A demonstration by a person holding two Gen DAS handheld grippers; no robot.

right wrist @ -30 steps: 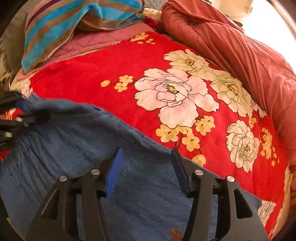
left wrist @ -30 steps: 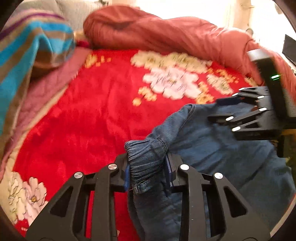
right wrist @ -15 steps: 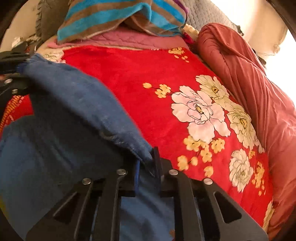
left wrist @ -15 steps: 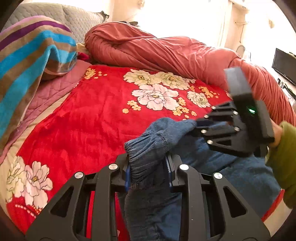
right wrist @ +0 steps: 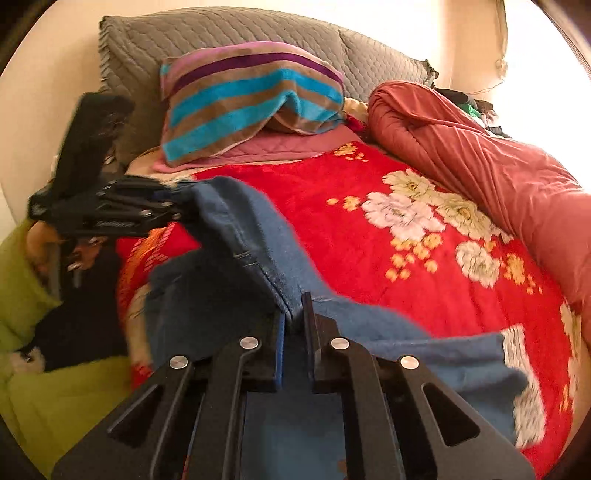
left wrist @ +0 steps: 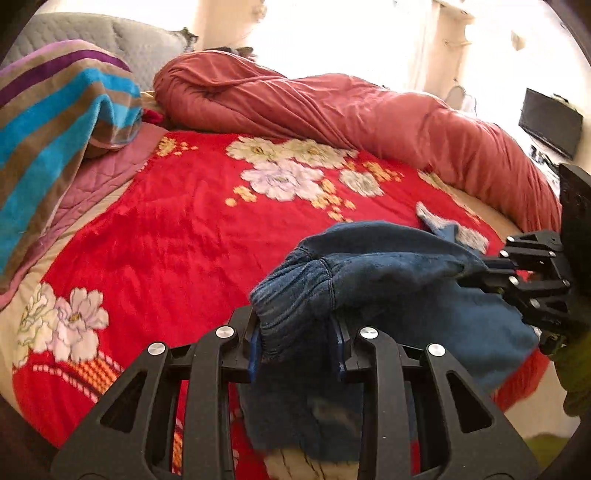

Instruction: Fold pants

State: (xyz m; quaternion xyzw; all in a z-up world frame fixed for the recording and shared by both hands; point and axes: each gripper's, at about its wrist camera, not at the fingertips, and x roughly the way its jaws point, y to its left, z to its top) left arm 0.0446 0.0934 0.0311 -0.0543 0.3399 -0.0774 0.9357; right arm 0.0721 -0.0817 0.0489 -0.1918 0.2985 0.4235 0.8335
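Blue denim pants hang lifted above a red floral blanket, held between both grippers. My left gripper is shut on the gathered elastic waistband end. My right gripper is shut on a seam edge of the pants. The cloth stretches between them and droops below. The right gripper also shows at the right of the left wrist view; the left gripper shows at the left of the right wrist view.
A rolled rust-red duvet lies along the far side of the bed. A striped towel over a pillow and grey headboard cushions sit at the head. A lime-green sleeve is at the bed's near edge.
My right gripper closed on the pants' edge. Both grippers then rose and drew apart, lifting the pants off the blanket and stretching the cloth between them.
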